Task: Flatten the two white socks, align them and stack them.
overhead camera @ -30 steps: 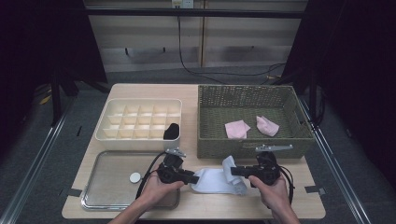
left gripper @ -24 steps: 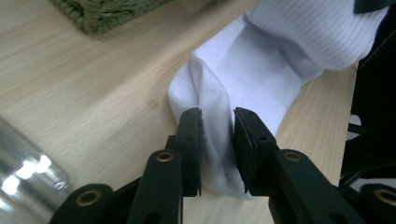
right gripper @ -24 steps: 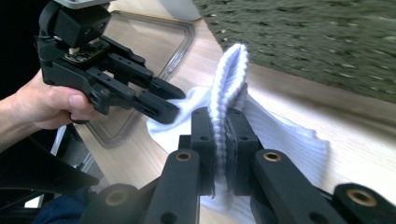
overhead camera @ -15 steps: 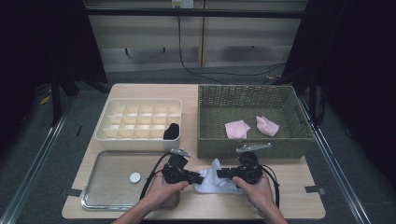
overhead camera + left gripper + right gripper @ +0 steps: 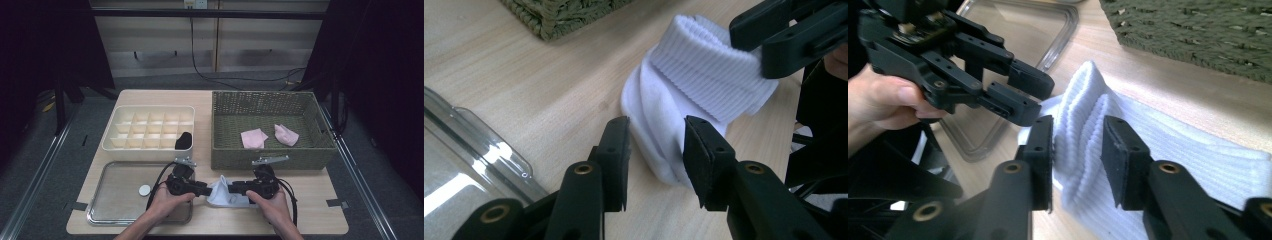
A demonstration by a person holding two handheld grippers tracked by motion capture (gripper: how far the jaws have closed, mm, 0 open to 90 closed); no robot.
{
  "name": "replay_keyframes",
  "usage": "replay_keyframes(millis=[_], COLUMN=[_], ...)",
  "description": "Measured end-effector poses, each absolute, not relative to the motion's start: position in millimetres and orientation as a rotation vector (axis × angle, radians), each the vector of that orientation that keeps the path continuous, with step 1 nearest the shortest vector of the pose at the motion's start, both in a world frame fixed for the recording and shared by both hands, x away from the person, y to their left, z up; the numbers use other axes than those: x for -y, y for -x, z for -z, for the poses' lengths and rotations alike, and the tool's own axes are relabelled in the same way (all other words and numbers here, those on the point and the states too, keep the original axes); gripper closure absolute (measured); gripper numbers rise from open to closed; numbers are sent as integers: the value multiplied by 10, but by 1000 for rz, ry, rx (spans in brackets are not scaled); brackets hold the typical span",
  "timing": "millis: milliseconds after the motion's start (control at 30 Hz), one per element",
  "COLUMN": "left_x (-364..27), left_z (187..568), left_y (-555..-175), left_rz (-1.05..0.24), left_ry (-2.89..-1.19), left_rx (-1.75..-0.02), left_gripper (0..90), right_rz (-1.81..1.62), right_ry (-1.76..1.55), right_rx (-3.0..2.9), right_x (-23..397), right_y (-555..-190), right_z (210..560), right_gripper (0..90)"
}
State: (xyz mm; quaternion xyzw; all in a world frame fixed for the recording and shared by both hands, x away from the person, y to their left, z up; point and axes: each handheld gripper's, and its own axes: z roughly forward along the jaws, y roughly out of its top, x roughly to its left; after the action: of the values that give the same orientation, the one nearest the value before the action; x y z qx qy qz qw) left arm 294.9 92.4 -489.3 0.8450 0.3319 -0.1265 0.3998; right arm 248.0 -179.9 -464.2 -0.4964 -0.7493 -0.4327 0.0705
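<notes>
One white sock [image 5: 223,192] lies bunched on the wooden table [image 5: 310,210], in front of the basket and between the person's two grippers. The left gripper [image 5: 204,189] comes at it from the tray side; in the left gripper view its jaws have just been opening and stand a little apart, with a fold of the sock [image 5: 684,105] between them, the pads close to the fabric but not clearly pressing. The right gripper [image 5: 234,188] faces it from the other side; in the right gripper view its jaws have also just been opening and straddle a ribbed ridge of the sock [image 5: 1088,145], again without a clear pinch.

One woven green basket [image 5: 220,150] holds two pink folded cloths [image 5: 254,138] [image 5: 286,134]. One cream divided organizer [image 5: 112,142] has one dark item [image 5: 183,141] in a front corner cell. One clear tray [image 5: 107,212] carries one small white disc [image 5: 144,190].
</notes>
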Motion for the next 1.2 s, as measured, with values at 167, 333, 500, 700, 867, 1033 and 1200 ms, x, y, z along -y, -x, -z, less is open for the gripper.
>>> replay_keyframes(millis=[167, 333, 500, 700, 867, 1033, 1200], left_x=[-974, -980, -969, -859, -817, -828, -807], left_z=[4887, 4890, 4888, 4939, 4952, 4961, 4975], left_y=[-2978, -2974, -2982, -2962, -2923, -2928, -2923], left_rz=[301, 318, 362, 373, 355, 368, 365], left_ry=[-2110, -2113, -2078, -2117, -2158, -2157, -2172], left_rx=[-879, -876, -866, -853, -830, -838, -821], left_gripper=[657, 647, 588, 552, 649, 715, 738], right_rz=[1323, 1300, 1221, 1177, 1158, 1198, 1291], right_ry=[1505, 1512, 1494, 1505, 1531, 1519, 1496], right_rx=[2252, 2259, 2324, 2388, 2394, 2357, 2317], right_x=[1816, 1804, 1660, 1486, 1468, 1526, 1564], right_y=[-2446, -2466, -2494, -2456, -2461, -2463, -2473], right_z=[4624, 4659, 4750, 4885, 4892, 4808, 4639], right_gripper=[671, 672, 629, 619, 838, 853, 854])
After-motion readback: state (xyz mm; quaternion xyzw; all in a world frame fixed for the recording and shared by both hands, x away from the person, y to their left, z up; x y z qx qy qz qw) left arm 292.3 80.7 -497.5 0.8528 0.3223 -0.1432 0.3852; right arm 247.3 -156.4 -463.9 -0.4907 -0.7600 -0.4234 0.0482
